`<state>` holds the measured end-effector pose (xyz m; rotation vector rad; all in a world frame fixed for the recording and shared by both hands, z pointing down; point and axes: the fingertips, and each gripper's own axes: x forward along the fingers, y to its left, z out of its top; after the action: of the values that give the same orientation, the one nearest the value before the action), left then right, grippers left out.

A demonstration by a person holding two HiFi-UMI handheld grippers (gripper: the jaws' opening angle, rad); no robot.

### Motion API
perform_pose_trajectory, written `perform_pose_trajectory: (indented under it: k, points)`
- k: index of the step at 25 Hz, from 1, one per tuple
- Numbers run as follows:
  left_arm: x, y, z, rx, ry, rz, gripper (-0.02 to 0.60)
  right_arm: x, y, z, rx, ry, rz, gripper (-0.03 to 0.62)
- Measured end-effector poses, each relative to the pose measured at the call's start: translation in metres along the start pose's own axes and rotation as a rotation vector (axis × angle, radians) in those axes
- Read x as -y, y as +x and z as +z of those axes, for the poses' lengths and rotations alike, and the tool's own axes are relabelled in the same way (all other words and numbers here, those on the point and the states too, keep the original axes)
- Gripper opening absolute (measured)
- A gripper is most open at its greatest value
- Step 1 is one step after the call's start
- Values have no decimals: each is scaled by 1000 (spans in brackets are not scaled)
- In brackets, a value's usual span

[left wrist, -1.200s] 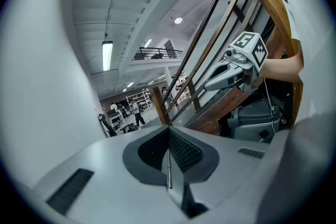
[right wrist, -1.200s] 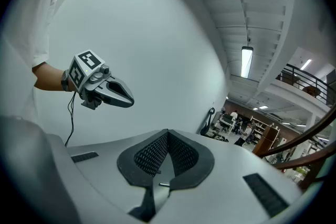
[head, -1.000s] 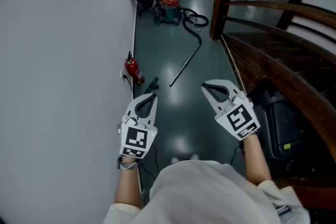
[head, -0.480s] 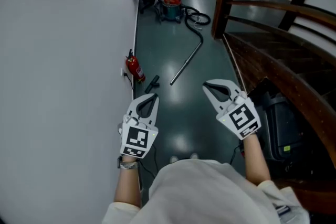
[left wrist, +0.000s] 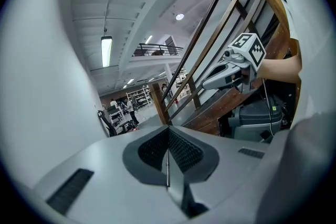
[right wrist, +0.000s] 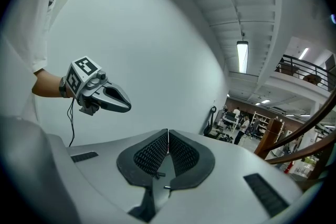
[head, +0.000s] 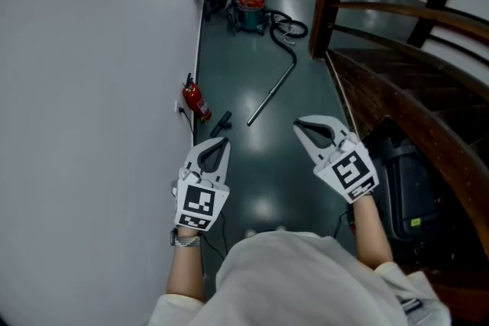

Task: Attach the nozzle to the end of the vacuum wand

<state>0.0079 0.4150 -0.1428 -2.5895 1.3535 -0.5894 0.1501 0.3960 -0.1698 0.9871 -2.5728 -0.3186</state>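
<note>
- Dark green floor (head: 260, 172) runs along a white wall (head: 92, 88) on the left. On the right is a wooden stair rail (head: 397, 19).
- We see the vacuum wand (head: 271, 94) lying flat on the floor. Its long axis is diagonal in the head view, from near-left to far-right.
- The wand's free end points toward us. Its far end joins the black hose (head: 289, 33), which curls back to the vacuum canister (head: 248, 11) by the wall. What is in the canister we cannot tell.
- The nozzle (head: 221, 122), small and black, lies on the floor near the wand's free end but apart from it. It sits just beside a red fire extinguisher (head: 196, 101).
- Left claw (head: 220, 140) is clenched on nothing and held above the floor, short of the nozzle.
- Right claw (head: 299, 124) is likewise clenched and empty, well apart from the wand.
- A black case (head: 409, 187) sits under the stairs. Its yellow-green label is too small to read.
</note>
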Motion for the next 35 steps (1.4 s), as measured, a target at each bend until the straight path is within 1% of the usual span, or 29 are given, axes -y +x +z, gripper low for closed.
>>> perform_pose_trajectory:
  k: [8, 11, 14, 20, 27, 32, 35]
  points:
    - [14, 17, 7, -12, -1, 17, 0, 16, -9, -14, -1, -6, 35, 29]
    - [19, 22, 10, -16, -2, 31, 0, 21, -12, -20, 11, 16, 55, 29]
    - [26, 24, 7, -29, -11, 39, 0, 25, -15, -26, 21, 47, 69, 29]
    - [32, 34, 0, -50, -25, 40, 0, 34, -12, -37, 15, 56, 79, 29]
    - [15, 62, -8, -46, -31, 21, 0, 55, 10, -48, 2, 64, 53, 29]
    - [-14, 95, -16, -39, -40, -2, 0, 82, 41, -49, -1, 69, 26, 29]
    - [-37, 117, -11, -27, -36, -10, 0, 103, 63, -45, 0, 75, 18, 29]
